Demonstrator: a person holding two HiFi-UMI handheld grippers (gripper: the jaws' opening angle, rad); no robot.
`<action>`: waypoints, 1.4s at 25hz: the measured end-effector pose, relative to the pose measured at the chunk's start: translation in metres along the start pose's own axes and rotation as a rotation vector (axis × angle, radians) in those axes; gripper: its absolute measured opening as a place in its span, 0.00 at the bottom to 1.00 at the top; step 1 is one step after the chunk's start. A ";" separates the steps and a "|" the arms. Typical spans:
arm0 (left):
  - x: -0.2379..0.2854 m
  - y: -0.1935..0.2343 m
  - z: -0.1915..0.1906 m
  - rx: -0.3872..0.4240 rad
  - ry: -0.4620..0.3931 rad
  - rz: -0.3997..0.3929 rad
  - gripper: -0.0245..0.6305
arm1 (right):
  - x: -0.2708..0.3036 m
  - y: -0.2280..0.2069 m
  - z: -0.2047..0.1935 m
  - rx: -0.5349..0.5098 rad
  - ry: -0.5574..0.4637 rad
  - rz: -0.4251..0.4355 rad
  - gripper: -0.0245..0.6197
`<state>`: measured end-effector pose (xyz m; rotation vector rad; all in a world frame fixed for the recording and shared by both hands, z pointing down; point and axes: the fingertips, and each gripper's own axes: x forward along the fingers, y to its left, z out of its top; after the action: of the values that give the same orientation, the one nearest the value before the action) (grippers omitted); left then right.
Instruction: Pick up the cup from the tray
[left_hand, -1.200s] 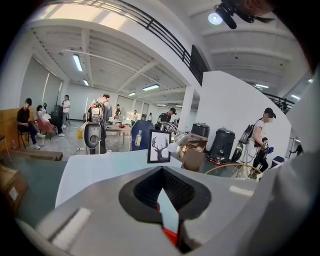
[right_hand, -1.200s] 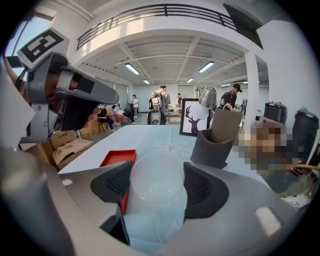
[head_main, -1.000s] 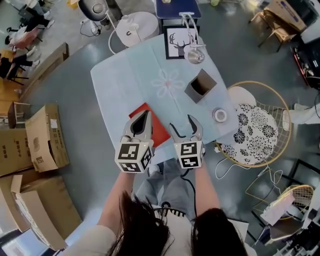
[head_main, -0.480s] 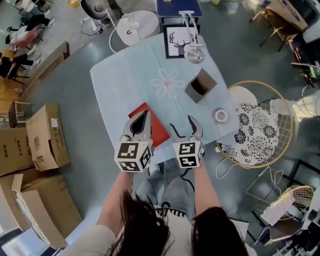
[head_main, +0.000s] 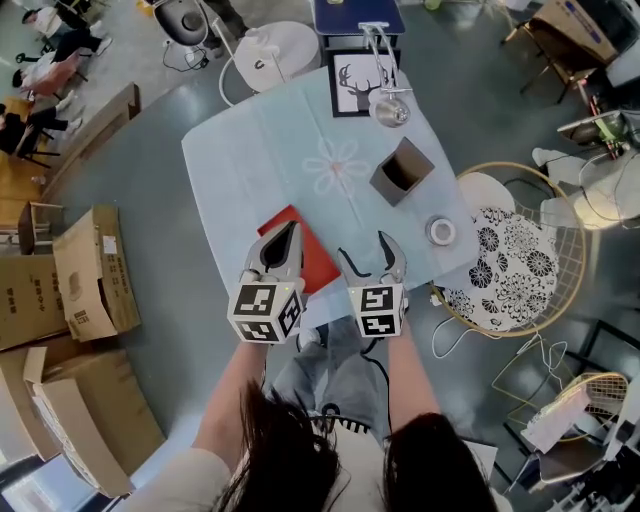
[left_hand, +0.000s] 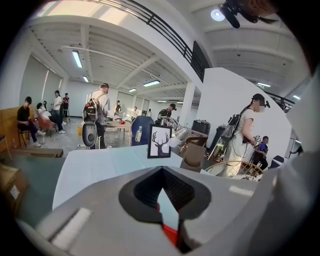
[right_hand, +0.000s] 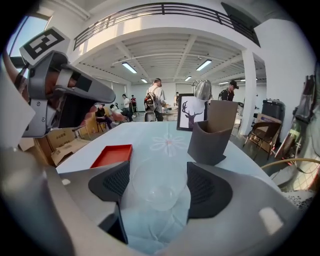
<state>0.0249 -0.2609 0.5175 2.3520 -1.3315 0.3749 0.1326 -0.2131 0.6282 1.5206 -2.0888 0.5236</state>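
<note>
Head view has both grippers low over the near edge of the table (head_main: 260, 160), side by side, each in one of the person's hands. Our left gripper (head_main: 292, 228) hangs over the red tray (head_main: 320, 265), and its jaws meet at the tips. In the left gripper view the left gripper (left_hand: 161, 170) is closed on nothing: only a narrow diamond gap stays between its pads, and the tray's red (left_hand: 170, 234) shows through it.

Our right gripper (head_main: 366, 250) stands just right of the tray with its jaws spread. They have just been opening. In the right gripper view a clear cup (right_hand: 155, 187) sits between the jaws of the right gripper (right_hand: 157, 167). The pads stand just beside its walls, and we see no squeeze on it. The cup rests on the pale cloth, off the tray, and the tray (right_hand: 112, 155) lies apart from it to the left. We cannot tell whether the cup stands upright or lies on its side. In the head view it scarcely shows.

Farther back on the table stand a grey box (head_main: 402, 172) and a deer picture (head_main: 358, 85). A tape roll (head_main: 439, 231) lies near the right edge. A wicker chair (head_main: 510, 260) stands just beside the table on that side.
</note>
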 end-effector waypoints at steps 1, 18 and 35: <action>0.000 0.000 0.000 0.003 0.001 0.001 0.04 | -0.001 0.001 0.000 -0.009 -0.003 0.001 0.64; -0.024 0.001 0.017 0.011 -0.042 0.004 0.04 | -0.048 0.002 0.060 -0.011 -0.141 -0.093 0.66; -0.108 -0.010 0.071 -0.031 -0.235 -0.050 0.04 | -0.130 0.035 0.136 -0.021 -0.283 -0.182 0.21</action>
<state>-0.0190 -0.2085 0.4071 2.4577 -1.3656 0.0628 0.1093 -0.1821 0.4409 1.8395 -2.1201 0.2291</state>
